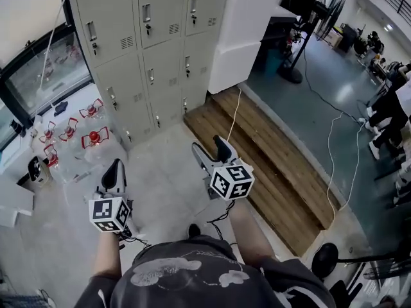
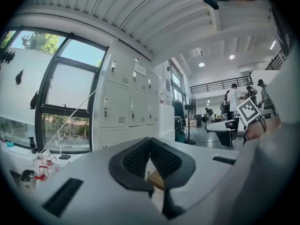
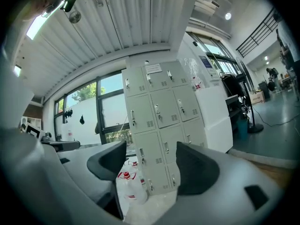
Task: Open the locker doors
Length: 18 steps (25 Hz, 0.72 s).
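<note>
The beige locker block (image 1: 148, 56) stands ahead of me against the wall, and every door I can see on it is shut, each with a small handle and vent. The right gripper view faces the lockers (image 3: 161, 121) head on; the left gripper view sees the lockers (image 2: 126, 107) from the side. My left gripper (image 1: 115, 167) is low at the left, well short of the lockers, with its jaws shut (image 2: 150, 142) and nothing between them. My right gripper (image 1: 209, 145) points at the lower doors from a distance, its jaws wide apart and empty (image 3: 150, 156).
Several water bottles with red handles (image 1: 77, 130) sit on the floor left of the lockers, under a window. White boxes (image 1: 241, 31) stand against the lockers' right side. A wooden platform (image 1: 276, 165) with a white cable (image 1: 234, 114) runs to the right. People (image 1: 392, 101) stand far right.
</note>
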Each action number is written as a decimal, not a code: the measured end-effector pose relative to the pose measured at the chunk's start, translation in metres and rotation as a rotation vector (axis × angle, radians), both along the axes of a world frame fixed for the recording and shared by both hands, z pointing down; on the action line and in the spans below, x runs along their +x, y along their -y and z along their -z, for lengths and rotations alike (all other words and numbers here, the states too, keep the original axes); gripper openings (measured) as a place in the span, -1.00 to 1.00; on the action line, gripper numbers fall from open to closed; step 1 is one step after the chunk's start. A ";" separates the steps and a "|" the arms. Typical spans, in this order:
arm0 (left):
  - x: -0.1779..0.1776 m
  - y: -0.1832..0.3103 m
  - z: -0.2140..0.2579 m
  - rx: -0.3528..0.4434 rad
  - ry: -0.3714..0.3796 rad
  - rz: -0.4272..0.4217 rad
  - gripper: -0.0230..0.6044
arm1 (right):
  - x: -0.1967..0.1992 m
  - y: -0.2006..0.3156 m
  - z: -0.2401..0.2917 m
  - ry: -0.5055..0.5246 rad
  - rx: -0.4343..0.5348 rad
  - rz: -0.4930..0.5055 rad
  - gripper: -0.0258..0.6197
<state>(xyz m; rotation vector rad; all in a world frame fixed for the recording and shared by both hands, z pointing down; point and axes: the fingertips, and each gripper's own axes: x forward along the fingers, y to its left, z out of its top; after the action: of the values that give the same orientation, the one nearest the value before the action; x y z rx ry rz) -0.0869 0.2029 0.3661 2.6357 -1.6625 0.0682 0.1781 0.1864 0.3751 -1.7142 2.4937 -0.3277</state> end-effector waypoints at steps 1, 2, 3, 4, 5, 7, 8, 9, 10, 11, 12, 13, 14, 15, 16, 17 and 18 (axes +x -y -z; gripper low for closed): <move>0.009 0.003 0.000 0.000 0.001 0.008 -0.90 | 0.008 0.006 0.000 -0.005 0.001 0.016 0.07; 0.018 0.005 0.000 -0.001 0.004 0.016 -0.90 | 0.015 0.010 0.000 -0.012 0.000 0.032 0.07; 0.026 0.007 -0.001 -0.002 0.009 0.024 -0.90 | 0.022 0.014 -0.001 -0.021 -0.003 0.048 0.07; 0.033 0.008 -0.003 -0.005 0.012 0.033 -0.90 | 0.029 0.018 -0.003 -0.032 -0.006 0.060 0.07; 0.039 0.010 -0.004 -0.010 0.012 0.043 -0.90 | 0.036 0.021 -0.004 -0.041 -0.009 0.067 0.07; 0.051 0.012 -0.009 -0.028 0.013 0.054 -0.90 | 0.049 0.028 -0.007 -0.039 -0.016 0.069 0.07; 0.056 0.013 -0.012 -0.038 0.019 0.054 -0.90 | 0.054 0.030 -0.010 -0.029 -0.020 0.069 0.07; 0.061 0.013 -0.014 -0.045 0.029 0.054 -0.90 | 0.058 0.031 -0.013 -0.020 -0.027 0.070 0.07; 0.064 0.013 -0.015 -0.048 0.040 0.055 -0.90 | 0.060 0.033 -0.018 -0.014 -0.034 0.075 0.07; 0.066 0.015 -0.015 -0.049 0.046 0.060 -0.90 | 0.061 0.035 -0.022 -0.011 -0.043 0.081 0.07; 0.068 0.018 -0.014 -0.050 0.044 0.065 -0.90 | 0.062 0.038 -0.026 -0.010 -0.052 0.086 0.07; 0.069 0.021 -0.012 -0.051 0.033 0.070 -0.90 | 0.064 0.042 -0.030 -0.008 -0.060 0.091 0.07; 0.071 0.026 -0.010 -0.051 0.018 0.072 -0.90 | 0.065 0.046 -0.032 -0.004 -0.065 0.094 0.07; 0.072 0.032 -0.007 -0.048 0.006 0.072 -0.90 | 0.066 0.050 -0.033 0.000 -0.068 0.096 0.07; 0.074 0.038 -0.003 -0.041 0.003 0.070 -0.90 | 0.066 0.055 -0.033 0.003 -0.068 0.098 0.07; 0.076 0.046 0.001 -0.030 0.006 0.067 -0.90 | 0.066 0.061 -0.033 0.003 -0.067 0.100 0.07; 0.078 0.055 0.006 -0.017 0.011 0.064 -0.90 | 0.067 0.067 -0.032 -0.001 -0.065 0.101 0.07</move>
<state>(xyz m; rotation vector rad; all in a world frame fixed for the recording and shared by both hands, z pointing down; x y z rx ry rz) -0.0090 0.1474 0.3598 2.5725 -1.7395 0.0956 0.2452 0.1195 0.4070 -1.6135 2.6040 -0.4212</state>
